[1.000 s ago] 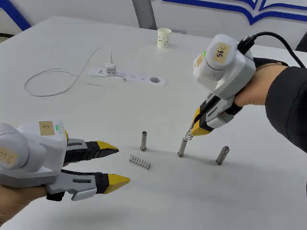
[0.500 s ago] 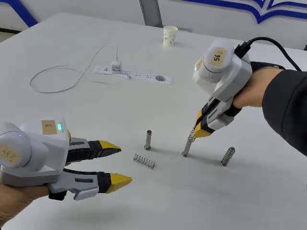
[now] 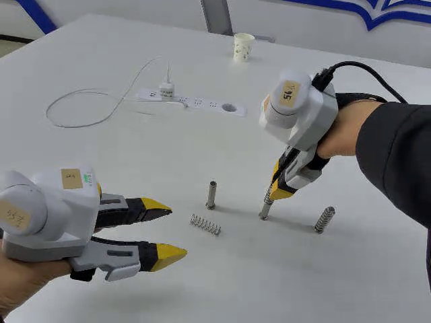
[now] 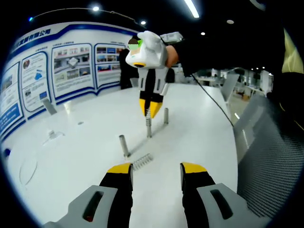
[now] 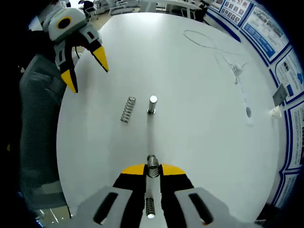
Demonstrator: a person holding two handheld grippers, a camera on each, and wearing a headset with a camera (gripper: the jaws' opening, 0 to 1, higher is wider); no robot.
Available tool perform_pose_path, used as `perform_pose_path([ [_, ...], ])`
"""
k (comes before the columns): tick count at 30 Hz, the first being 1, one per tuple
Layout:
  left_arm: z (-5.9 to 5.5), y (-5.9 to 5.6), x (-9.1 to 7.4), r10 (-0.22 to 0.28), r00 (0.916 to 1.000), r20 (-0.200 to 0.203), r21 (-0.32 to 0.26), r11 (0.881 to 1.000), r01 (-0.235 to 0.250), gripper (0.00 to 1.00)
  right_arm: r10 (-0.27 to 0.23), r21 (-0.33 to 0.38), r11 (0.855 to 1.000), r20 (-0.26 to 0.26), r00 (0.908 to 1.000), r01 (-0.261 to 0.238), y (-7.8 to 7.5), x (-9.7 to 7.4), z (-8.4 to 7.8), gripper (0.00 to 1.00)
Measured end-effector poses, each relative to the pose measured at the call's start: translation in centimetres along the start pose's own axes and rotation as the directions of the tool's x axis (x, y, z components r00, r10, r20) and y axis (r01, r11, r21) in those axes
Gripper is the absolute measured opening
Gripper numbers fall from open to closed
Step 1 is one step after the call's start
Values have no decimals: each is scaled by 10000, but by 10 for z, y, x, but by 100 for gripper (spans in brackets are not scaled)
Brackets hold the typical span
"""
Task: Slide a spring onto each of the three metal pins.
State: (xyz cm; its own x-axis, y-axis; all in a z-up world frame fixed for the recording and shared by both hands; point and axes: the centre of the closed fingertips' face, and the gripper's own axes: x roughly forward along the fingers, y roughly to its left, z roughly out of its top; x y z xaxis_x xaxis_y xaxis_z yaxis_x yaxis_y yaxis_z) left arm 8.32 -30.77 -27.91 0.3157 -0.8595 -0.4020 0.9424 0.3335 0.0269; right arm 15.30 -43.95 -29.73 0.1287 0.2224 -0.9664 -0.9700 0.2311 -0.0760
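R: my right gripper (image 3: 273, 195) clamps a spring (image 3: 269, 194) upright, directly over the middle pin (image 3: 265, 211), well in from the table (image 3: 101, 161) near edge; travel is straight down | L: my left gripper (image 3: 168, 232) gapes empty by the near edge, farther off | right gripper view shows alignment end-on, left gripper view side-on

- An office-like lab or showroom: blue-framed display boards (image 4: 71, 64) line the wall under ceiling lights (image 4: 192, 7).
- A broad white tabletop (image 3: 101, 175) carries a power strip (image 3: 195, 103) and a paper cup (image 3: 243, 46).
- A mesh chair (image 4: 270, 152) stands beside it.
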Motion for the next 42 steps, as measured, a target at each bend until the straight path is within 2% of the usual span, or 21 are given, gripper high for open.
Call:
perform_pose_path([
  [21,-2,-1,0,-18,10000,-73,-86,10000,17,40,224,165,9996,-450,9987,-217,6,33,-10,12],
  [27,-2,-2,0,-6,10000,-68,-95,10000,5,40,257,218,9995,-403,9989,-248,5,34,-10,13],
  [34,-2,-2,0,2,10000,-87,-86,10000,-3,40,190,175,9997,-187,9996,-186,4,33,-9,19],
  [39,-2,-2,0,13,10000,-77,-65,10000,-14,40,-15,217,9998,33,10000,14,4,23,-5,20],
  [42,-2,-3,0,5,10000,-75,-43,10000,-6,40,-167,151,9998,342,9993,162,5,15,4,21],
])
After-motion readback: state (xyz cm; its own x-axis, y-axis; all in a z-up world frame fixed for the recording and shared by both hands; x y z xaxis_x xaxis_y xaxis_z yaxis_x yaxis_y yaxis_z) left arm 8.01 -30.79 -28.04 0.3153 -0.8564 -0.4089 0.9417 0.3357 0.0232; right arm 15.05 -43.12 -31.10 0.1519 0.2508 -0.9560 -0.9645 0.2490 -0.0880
